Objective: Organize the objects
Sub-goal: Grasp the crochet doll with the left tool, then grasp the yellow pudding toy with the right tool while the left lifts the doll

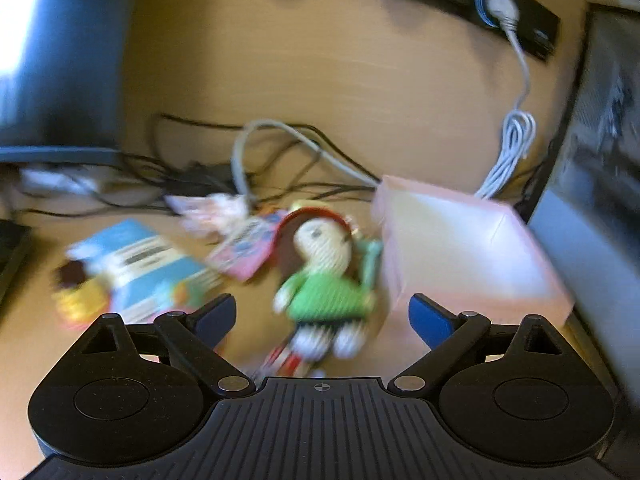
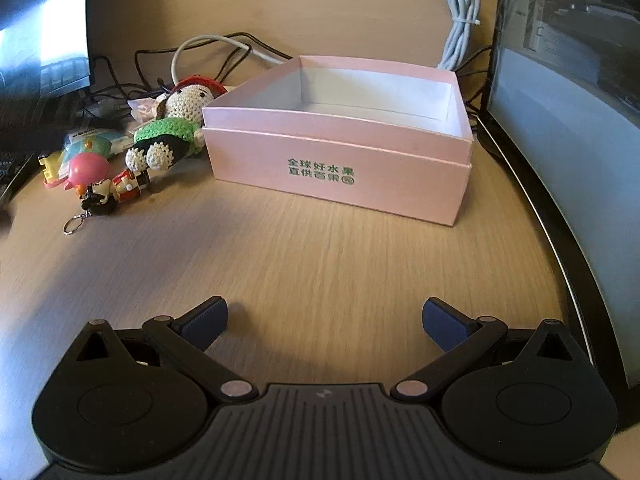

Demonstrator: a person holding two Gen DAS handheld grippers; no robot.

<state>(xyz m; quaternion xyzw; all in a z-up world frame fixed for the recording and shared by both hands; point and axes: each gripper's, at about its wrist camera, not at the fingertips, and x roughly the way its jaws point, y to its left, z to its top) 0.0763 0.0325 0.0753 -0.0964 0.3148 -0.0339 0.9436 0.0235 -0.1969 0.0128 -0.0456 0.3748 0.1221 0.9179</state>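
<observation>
Grippers, both mine, spread wide and empty.
Left gripper (image 1: 322,314) above crochet doll (image 1: 322,280); right gripper (image 2: 325,320) facing pink box (image 2: 340,160).

I hold the right gripper (image 2: 325,316) low over bare wooden tabletop (image 2: 304,256), its blue pads spread wide. Ahead sits an open pink box (image 2: 340,160); a crocheted doll (image 2: 172,128) touches its left side, small toy keychains (image 2: 108,188) beside it.

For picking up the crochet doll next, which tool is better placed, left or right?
Left, probably. The left tool is open directly above the crochet doll. The right tool, also open, faces bare desk, with the pink box ahead and the doll far off.
</observation>
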